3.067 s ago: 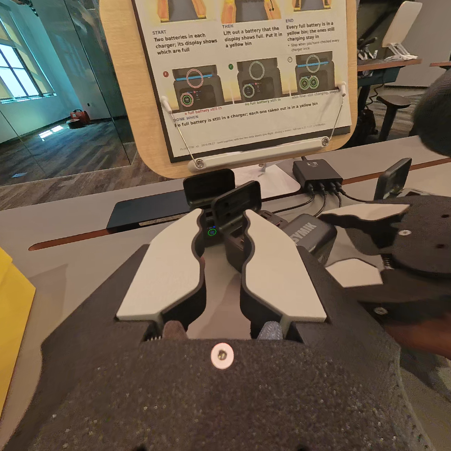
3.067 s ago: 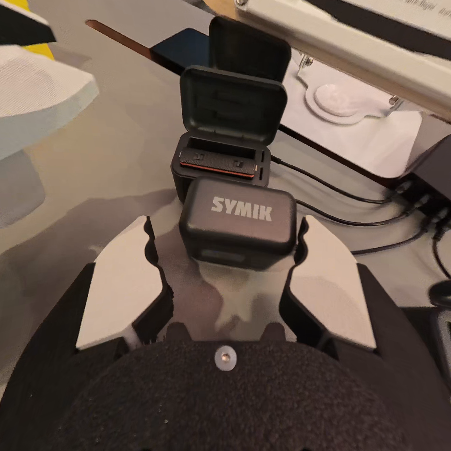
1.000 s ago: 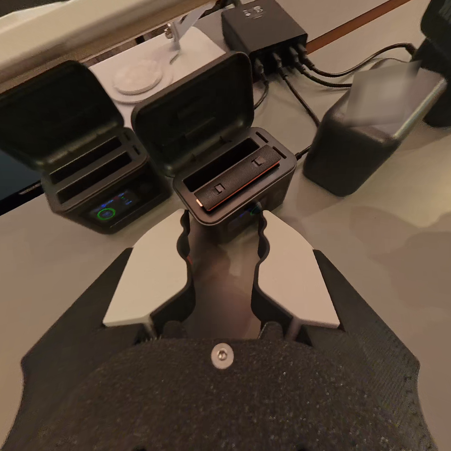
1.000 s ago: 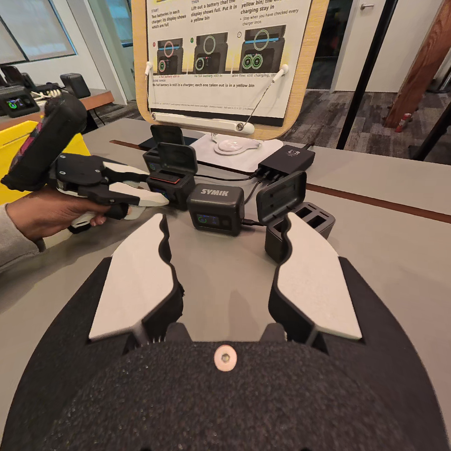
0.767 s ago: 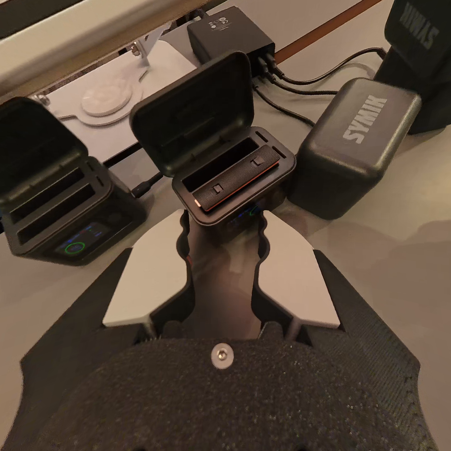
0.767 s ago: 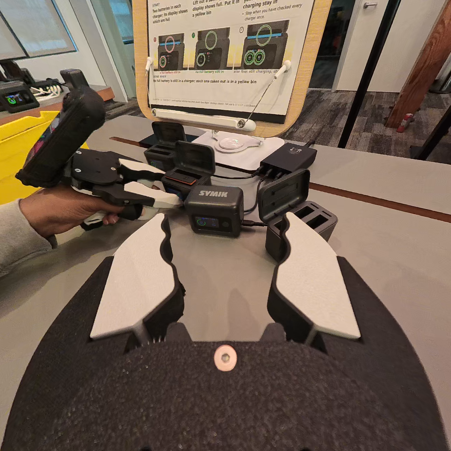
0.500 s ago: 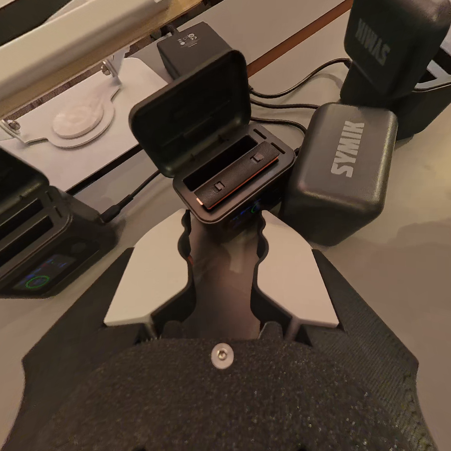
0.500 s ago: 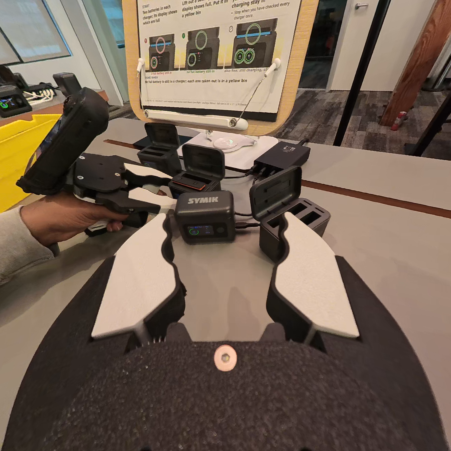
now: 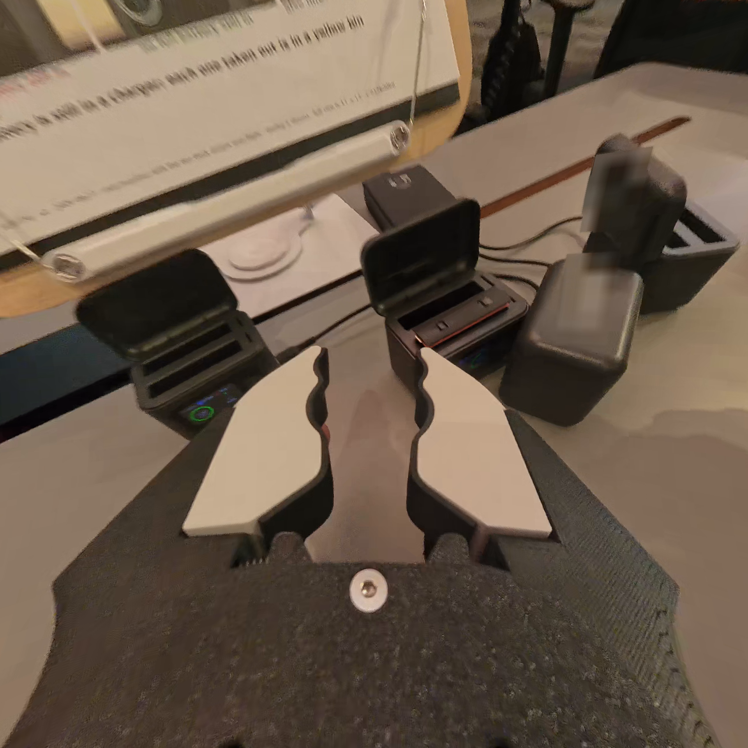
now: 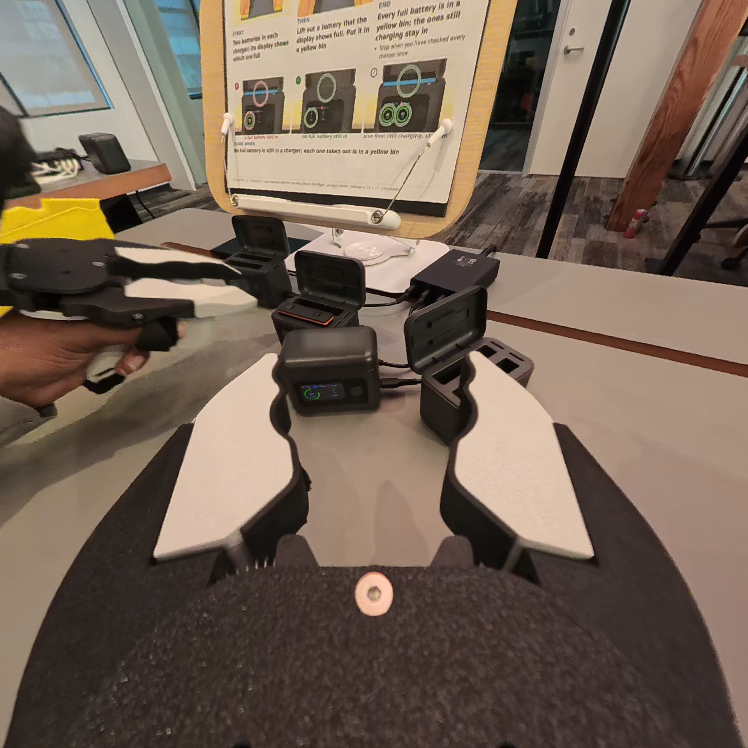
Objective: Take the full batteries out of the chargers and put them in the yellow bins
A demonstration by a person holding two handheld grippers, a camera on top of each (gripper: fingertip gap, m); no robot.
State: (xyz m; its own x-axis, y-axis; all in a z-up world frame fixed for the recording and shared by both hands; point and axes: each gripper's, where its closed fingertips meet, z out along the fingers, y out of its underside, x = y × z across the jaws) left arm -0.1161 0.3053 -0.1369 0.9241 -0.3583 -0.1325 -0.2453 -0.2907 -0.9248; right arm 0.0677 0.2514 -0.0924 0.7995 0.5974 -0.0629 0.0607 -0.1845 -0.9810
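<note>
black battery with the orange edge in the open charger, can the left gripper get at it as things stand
Probably yes: the black battery with the orange edge lies exposed in its open black charger, lid up, with the open left gripper just short of it and nothing between.

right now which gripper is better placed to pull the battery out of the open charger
Left. The left gripper is open beside the charger holding the orange-edged battery. The right gripper faces a closed charger in front of it.

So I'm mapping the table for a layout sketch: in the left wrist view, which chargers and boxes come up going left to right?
Open charger with empty slots → open charger holding a battery → closed charger → open charger at the far right.
</note>
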